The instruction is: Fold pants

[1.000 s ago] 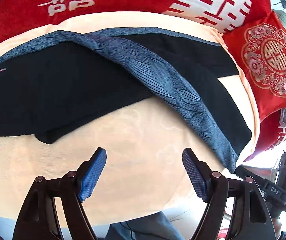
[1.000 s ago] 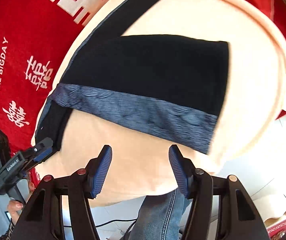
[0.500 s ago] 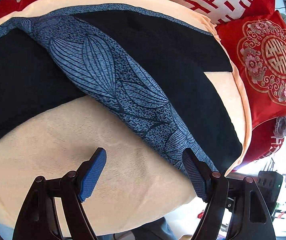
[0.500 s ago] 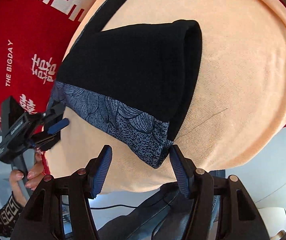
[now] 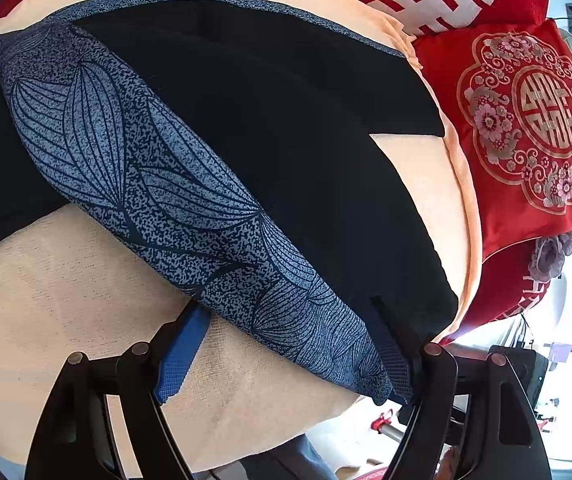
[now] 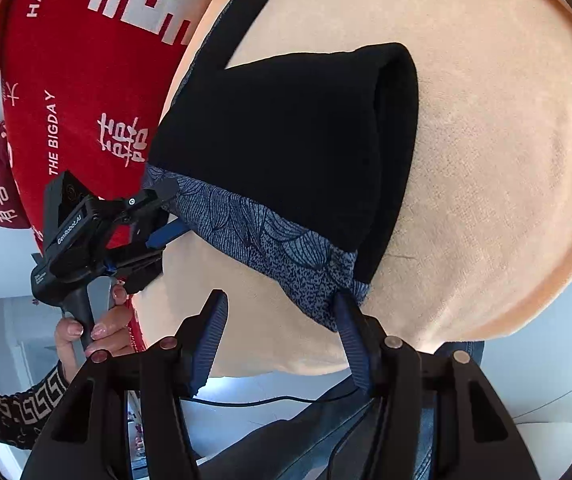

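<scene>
Pants (image 5: 294, 168) lie on the peach blanket (image 5: 65, 300); left claw (image 5: 286, 344) gapes astride the patterned waistband (image 5: 173, 200), right claw (image 6: 281, 340) closing at its corner, not yet pinching.

Pants (image 5: 294, 168): left part runs off the frame edge in left wrist view; far leg cut by the top edge in right wrist view. Left gripper (image 5: 286, 344): tip of its left finger tucked under the patterned band, right finger's tip lost against dark cloth, so contact unclear. Right gripper (image 6: 281, 332): jaws closing, band corner by the right pad; can't tell if pinched yet. Person's hand (image 6: 93, 332): sleeve cut off at bottom left. Red cushion (image 5: 534, 128): right side cropped.
</scene>
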`<move>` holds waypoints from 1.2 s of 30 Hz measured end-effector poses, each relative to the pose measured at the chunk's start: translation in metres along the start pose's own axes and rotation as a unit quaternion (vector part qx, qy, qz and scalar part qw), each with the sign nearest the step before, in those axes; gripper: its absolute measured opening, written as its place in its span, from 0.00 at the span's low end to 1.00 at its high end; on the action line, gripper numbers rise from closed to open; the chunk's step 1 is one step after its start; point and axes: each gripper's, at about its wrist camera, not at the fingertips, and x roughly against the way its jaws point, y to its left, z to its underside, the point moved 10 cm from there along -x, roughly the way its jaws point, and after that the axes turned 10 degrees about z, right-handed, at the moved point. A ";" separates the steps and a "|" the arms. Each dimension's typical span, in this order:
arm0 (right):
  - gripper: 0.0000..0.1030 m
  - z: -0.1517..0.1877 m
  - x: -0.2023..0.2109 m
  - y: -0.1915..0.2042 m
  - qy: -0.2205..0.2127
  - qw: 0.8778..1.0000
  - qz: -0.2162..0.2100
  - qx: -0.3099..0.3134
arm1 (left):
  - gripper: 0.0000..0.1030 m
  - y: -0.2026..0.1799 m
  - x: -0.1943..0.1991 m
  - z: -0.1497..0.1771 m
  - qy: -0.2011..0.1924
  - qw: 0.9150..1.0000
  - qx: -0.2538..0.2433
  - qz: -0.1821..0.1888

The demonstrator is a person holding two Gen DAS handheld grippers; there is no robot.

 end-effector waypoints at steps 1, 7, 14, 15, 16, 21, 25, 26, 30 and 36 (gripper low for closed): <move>0.58 -0.002 -0.005 -0.001 0.004 1.000 0.000 -0.005 | 0.77 -0.001 -0.001 -0.001 0.000 1.000 -0.001 0.000; 0.58 0.004 -0.001 -0.012 -0.007 1.000 0.004 -0.018 | 0.77 0.001 0.001 -0.002 0.002 1.000 0.011 0.010; 0.27 0.003 -0.012 0.006 0.007 1.000 -0.031 -0.002 | 0.73 -0.004 -0.001 -0.004 -0.003 1.000 0.007 0.017; 0.21 0.004 -0.011 0.011 0.012 0.999 -0.032 0.004 | 0.65 -0.006 -0.002 -0.004 -0.005 1.000 0.005 0.020; 0.19 0.005 -0.010 0.016 0.013 0.999 -0.035 0.007 | 0.42 -0.006 -0.003 -0.003 -0.003 1.000 0.007 0.022; 0.13 -0.005 0.018 0.039 -0.008 0.999 -0.049 0.015 | 0.16 -0.015 0.011 -0.009 -0.015 0.999 0.011 0.044; 0.13 -0.035 0.049 0.060 -0.039 0.997 -0.040 0.045 | 0.16 -0.039 0.031 -0.026 -0.036 0.998 -0.007 0.050; 0.13 -0.046 0.058 0.067 -0.050 0.997 -0.035 0.057 | 0.16 -0.044 0.035 -0.033 -0.042 0.998 -0.010 0.052; 0.13 -0.103 0.092 0.093 -0.090 0.990 -0.027 0.103 | 0.16 -0.067 0.051 -0.072 -0.071 0.995 -0.021 0.060; 0.13 -0.218 0.091 0.121 -0.109 0.976 0.016 0.188 | 0.16 -0.083 0.043 -0.154 -0.103 0.992 -0.047 0.047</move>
